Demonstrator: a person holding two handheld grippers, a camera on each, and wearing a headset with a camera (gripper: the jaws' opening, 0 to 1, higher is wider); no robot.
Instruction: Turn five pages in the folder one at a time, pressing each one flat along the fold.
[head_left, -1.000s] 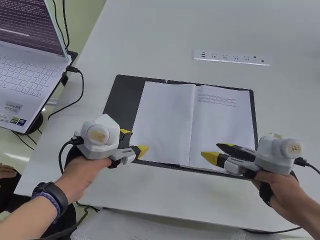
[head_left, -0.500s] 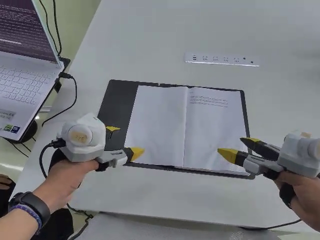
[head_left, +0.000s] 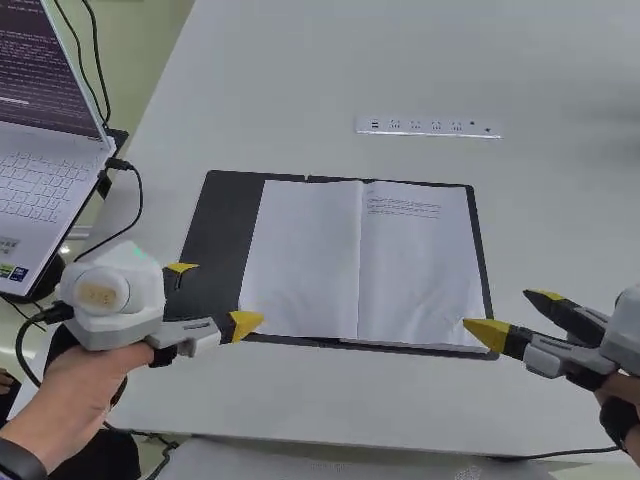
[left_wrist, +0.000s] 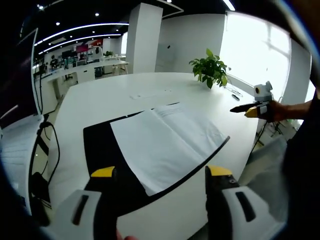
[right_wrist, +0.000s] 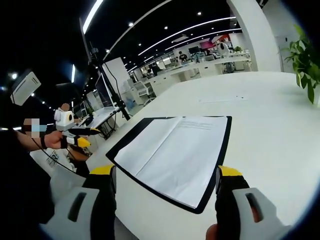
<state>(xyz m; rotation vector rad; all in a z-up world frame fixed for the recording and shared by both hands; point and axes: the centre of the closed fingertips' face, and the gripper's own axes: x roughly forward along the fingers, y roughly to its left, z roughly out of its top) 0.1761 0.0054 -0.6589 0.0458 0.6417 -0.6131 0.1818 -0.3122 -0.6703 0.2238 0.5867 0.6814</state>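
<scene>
1. L gripper (head_left: 213, 295) & R gripper (head_left: 516, 314): jaws spread on both, nothing held.
2. Risk, imo: jaws that wide could nip 2+ sheets at once or crumple a page corner. Nothing pins the folder (head_left: 222, 232), so it may skid on the smooth table (head_left: 330, 80).
3. Folder lies open and flat btwn the two tools. Its black cover is just ahead of L's tips.
4. Right-hand page (head_left: 420, 265) sits ahead and left of R, tips just off its near corner. The fold (head_left: 360, 258) runs away from both.

Head view above; gripper views flank low; share folder (head_left: 340, 262)
</scene>
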